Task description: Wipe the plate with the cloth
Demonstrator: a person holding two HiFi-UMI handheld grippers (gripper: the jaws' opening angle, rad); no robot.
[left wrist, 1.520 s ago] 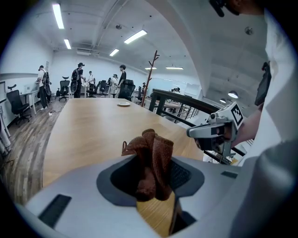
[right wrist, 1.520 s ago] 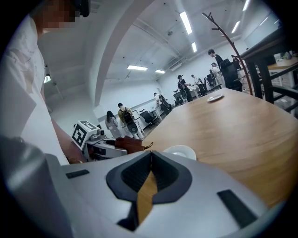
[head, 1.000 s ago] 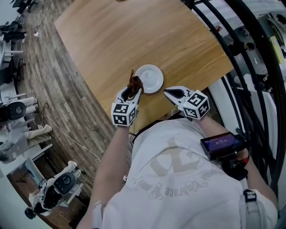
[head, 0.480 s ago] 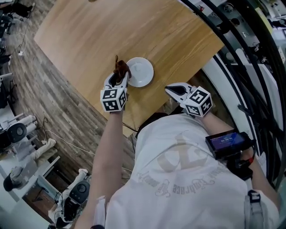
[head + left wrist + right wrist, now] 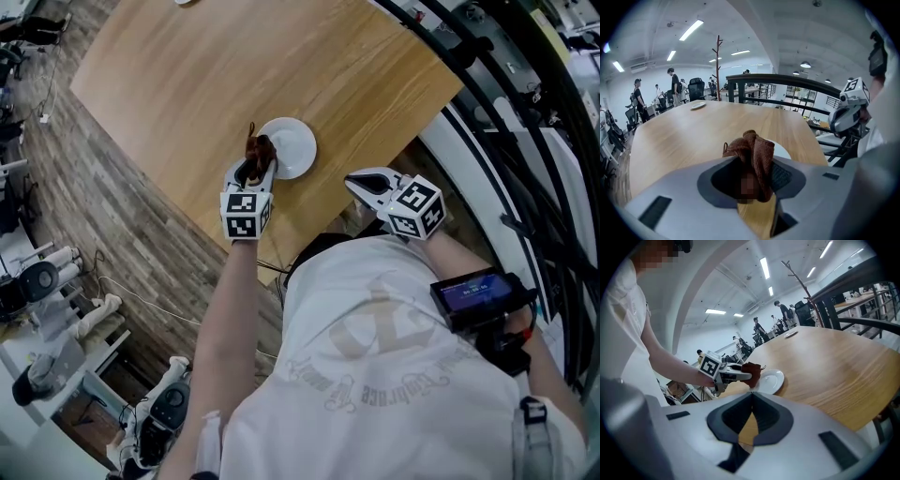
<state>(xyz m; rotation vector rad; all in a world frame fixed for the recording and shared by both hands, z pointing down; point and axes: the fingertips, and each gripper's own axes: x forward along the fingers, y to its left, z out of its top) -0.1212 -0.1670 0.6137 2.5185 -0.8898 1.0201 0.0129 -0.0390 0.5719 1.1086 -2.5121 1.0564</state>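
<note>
A small white plate (image 5: pixel 292 147) sits on the wooden table (image 5: pixel 216 66) near its front edge. My left gripper (image 5: pixel 260 161) is shut on a bunched brown cloth (image 5: pixel 257 147), which rests at the plate's left rim. In the left gripper view the cloth (image 5: pixel 755 151) stands up between the jaws, and a sliver of plate (image 5: pixel 782 151) shows behind it. The right gripper view shows the plate (image 5: pixel 772 380), the cloth (image 5: pixel 751 369) and the left gripper (image 5: pixel 738 376) from the side. My right gripper (image 5: pixel 360 185) hangs shut and empty at the table's front edge, right of the plate.
A black curved railing (image 5: pixel 487 84) runs close along the table's right side. Another small white dish (image 5: pixel 698 106) lies at the far end of the table. Office chairs, a coat stand and several people are in the room beyond. Wood-plank floor (image 5: pixel 103 187) lies left of the table.
The head view has shifted, so everything sits a little higher and further left. The cloth has stayed at the plate's left rim in the left gripper. The right gripper has hardly moved.
</note>
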